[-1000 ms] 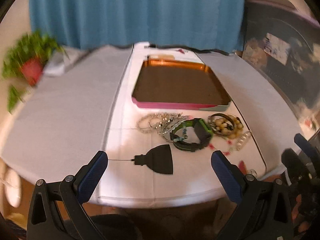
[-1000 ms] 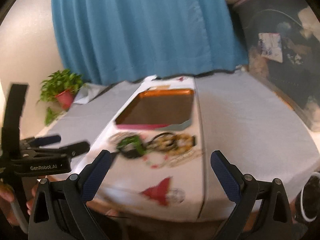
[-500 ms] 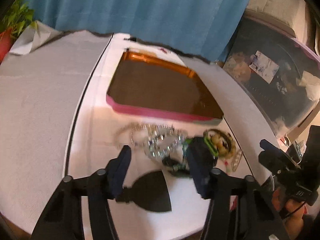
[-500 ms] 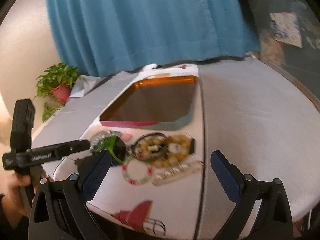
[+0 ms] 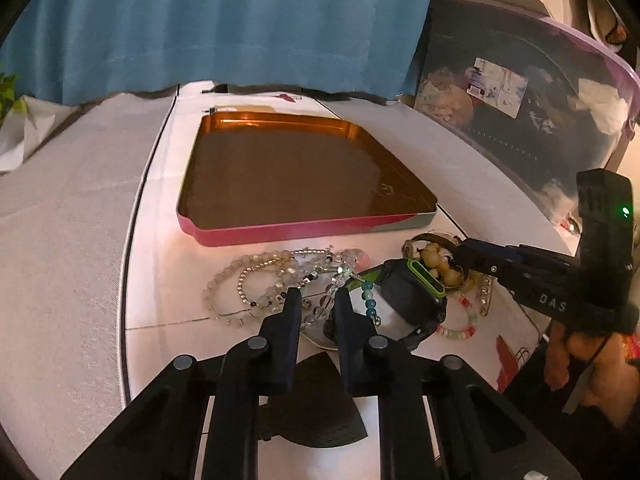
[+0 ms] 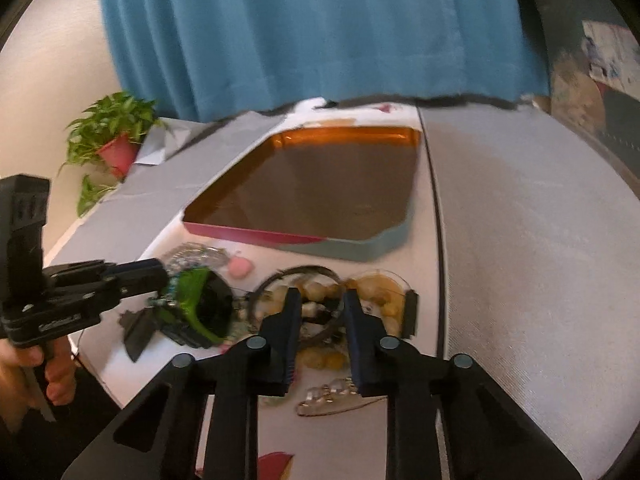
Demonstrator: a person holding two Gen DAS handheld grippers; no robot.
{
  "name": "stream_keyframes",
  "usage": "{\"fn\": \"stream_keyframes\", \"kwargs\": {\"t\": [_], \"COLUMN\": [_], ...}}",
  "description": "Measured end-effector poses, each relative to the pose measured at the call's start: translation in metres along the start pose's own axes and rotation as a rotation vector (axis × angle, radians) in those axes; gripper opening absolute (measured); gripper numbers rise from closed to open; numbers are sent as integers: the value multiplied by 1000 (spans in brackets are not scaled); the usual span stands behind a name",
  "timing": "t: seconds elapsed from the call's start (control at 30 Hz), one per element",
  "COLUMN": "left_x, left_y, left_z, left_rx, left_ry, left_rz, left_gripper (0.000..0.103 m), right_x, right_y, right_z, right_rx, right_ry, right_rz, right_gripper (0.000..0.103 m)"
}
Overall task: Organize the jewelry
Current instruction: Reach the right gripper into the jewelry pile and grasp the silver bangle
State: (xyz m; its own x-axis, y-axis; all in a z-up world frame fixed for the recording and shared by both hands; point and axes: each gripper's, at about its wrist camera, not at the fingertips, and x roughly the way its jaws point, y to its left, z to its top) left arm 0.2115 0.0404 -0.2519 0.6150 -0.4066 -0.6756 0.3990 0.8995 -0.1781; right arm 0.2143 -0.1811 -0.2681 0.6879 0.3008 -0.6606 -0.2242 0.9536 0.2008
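Jewelry pile [image 5: 320, 280] lies at surface [image 5: 72, 240] near edge, just before empty tray [image 5: 288, 172]. Left tongs [image 5: 316, 300] have just closed, clamped on clear bead strand [image 5: 324, 308]. Right tongs [image 6: 318, 300] have just closed over dark bangle [image 6: 296, 276]; grip unclear.

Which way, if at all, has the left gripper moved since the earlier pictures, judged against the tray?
Yes. The left gripper has moved forward and down toward the tray, reaching the beaded bracelets; its fingers have just been closing, beads between them.
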Motion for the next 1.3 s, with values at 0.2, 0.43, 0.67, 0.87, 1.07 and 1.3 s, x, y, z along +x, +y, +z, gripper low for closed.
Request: {"fn": "stream_keyframes", "kwargs": {"t": [0.2, 0.43, 0.67, 0.87, 1.07, 1.3], "left_x": [-9, 12, 17, 7, -10, 6], "left_y": [22, 27, 32, 47, 49, 45], "left_z": [3, 1, 0, 0, 2, -1], "left_rx": [-39, -31, -54, -157, -177, -142], "left_ry": [-52, 26, 38, 13, -50, 25], "left_rz": [198, 213, 204, 130, 93, 213], "left_gripper": [42, 57, 7, 0, 0, 41], "right_x": [-2, -6, 4, 11, 12, 4], "right_y": [-7, 12, 21, 32, 32, 26], "right_z": [-2, -4, -9, -12, -12, -9], "right_rx": [37, -35, -85, -156, -175, -148], "right_ry": [5, -20, 21, 29, 29, 2], "right_rz": [45, 45, 33, -18, -38, -30], "right_gripper": [23, 64, 67, 74, 62, 62]}}
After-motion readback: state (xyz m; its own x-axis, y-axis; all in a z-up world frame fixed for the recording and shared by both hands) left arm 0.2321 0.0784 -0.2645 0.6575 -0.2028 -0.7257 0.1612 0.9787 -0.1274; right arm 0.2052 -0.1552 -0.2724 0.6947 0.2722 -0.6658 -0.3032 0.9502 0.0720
